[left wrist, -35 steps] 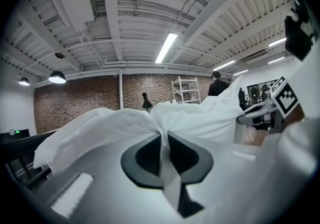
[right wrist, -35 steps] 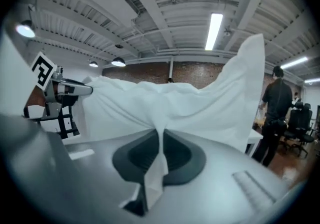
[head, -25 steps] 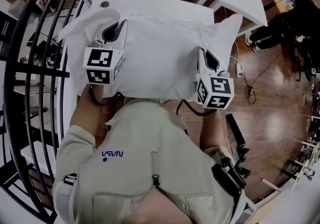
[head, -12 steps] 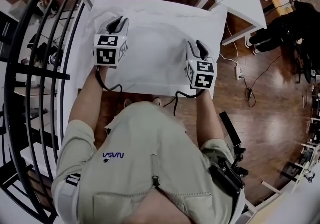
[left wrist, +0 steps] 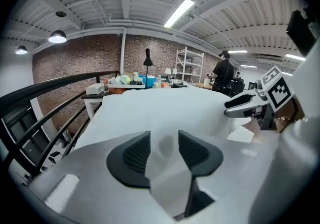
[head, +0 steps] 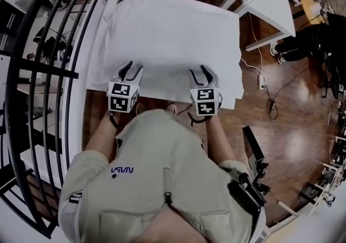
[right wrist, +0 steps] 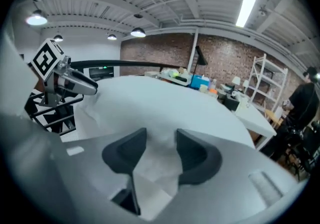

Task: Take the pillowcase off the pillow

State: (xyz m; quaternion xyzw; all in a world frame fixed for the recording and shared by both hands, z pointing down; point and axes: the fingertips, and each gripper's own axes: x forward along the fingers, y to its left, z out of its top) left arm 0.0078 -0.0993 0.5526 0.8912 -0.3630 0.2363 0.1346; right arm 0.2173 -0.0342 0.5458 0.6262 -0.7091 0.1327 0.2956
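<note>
Though aloft a second ago, the pillow (head: pixel 173 31) lies flat; left gripper (head: pixel 132 67) and right gripper (head: pixel 199 70) have just been opening, fabric loose between.

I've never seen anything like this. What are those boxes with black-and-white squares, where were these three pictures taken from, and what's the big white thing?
There is no robot here. A person holds a hand-operated claw in each hand, and the patterned cubes are part of those claws. The top-down picture comes from a camera on the person's head. The other two come from cameras riding on each claw, looking out along its two jaws.

The big white thing is a pillow inside its pillowcase, lying flat. The left claw and the right claw are at its near edge. Both have just been opening. A fold of the white fabric sits between each pair of jaws, but the jaws stand apart and do not seem to pinch it.
</note>
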